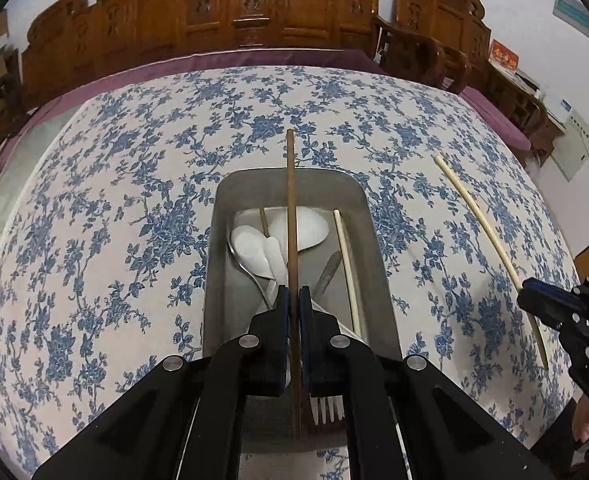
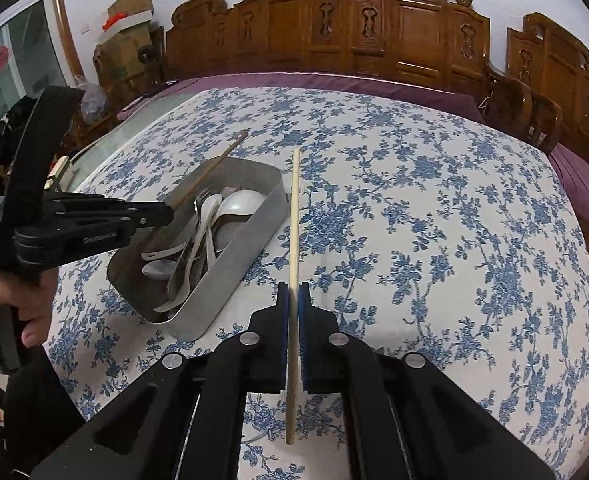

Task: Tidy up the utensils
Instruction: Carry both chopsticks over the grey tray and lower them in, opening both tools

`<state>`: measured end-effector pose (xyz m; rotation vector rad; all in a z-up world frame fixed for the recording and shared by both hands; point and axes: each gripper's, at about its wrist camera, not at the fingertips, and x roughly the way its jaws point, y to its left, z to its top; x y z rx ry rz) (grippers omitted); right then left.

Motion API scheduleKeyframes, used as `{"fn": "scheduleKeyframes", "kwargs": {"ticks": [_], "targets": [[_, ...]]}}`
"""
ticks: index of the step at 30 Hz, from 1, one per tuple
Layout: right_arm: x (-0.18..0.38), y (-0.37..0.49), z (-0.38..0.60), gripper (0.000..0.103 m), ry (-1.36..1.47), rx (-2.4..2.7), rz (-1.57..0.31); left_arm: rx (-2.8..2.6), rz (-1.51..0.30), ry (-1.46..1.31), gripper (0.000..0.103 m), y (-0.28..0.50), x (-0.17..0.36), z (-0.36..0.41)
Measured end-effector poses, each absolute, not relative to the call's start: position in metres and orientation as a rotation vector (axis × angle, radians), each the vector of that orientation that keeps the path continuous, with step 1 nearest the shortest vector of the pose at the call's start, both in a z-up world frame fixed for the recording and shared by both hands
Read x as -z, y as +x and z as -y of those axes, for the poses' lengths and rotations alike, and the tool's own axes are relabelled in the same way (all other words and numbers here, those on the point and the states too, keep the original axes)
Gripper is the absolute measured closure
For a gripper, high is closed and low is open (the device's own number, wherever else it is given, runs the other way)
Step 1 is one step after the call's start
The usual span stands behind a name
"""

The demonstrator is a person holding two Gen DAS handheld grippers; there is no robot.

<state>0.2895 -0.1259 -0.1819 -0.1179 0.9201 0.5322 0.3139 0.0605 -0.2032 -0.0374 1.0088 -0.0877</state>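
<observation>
My left gripper (image 1: 293,292) is shut on a dark brown chopstick (image 1: 291,216), held above the grey metal tray (image 1: 230,184). The tray holds a white spoon (image 1: 254,252), a large white ladle spoon (image 1: 310,228), a metal utensil (image 1: 326,274), a white fork (image 1: 326,410), a pale chopstick (image 1: 346,268) and a second brown chopstick (image 1: 263,222). My right gripper (image 2: 293,292) is shut on a pale chopstick (image 2: 293,240), held over the cloth to the right of the tray (image 2: 250,224). The left gripper (image 2: 162,213) hangs over the tray's left side.
The table wears a white cloth with blue flowers (image 2: 434,240). A carved wooden bench with a purple cushion (image 1: 254,58) runs along the far edge, and a wooden armchair (image 1: 426,40) stands at the back right. A person's hand (image 2: 22,300) holds the left gripper.
</observation>
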Motion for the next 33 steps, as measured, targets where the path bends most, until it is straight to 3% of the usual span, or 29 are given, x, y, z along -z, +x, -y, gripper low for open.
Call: {"fn": "scheduleKeyframes", "kwargs": {"ticks": [19,20,22,23,33], "targets": [[0.189,0.293,0.105,0.097,-0.104,-0.561,-0.926,0.094,-1.027,0.011,0.098,0.31,0.227,-0.061],[0.188,0.292,0.101,0.097,-0.104,-0.567,-0.923,0.096,-1.027,0.006,0.097,0.309,0.226,-0.062],[0.186,0.291,0.095,0.097,-0.106,-0.575,-0.92,0.101,-1.019,-0.006,0.083,0.306,0.222,-0.066],[0.186,0.292,0.092,0.097,-0.103,-0.579,-0.918,0.1,-1.012,-0.008,0.081,0.304,0.221,-0.068],[0.193,0.301,0.053,0.097,-0.058,-0.61,-0.935,0.109,-0.95,0.018,0.081,0.278,0.197,-0.091]]}}
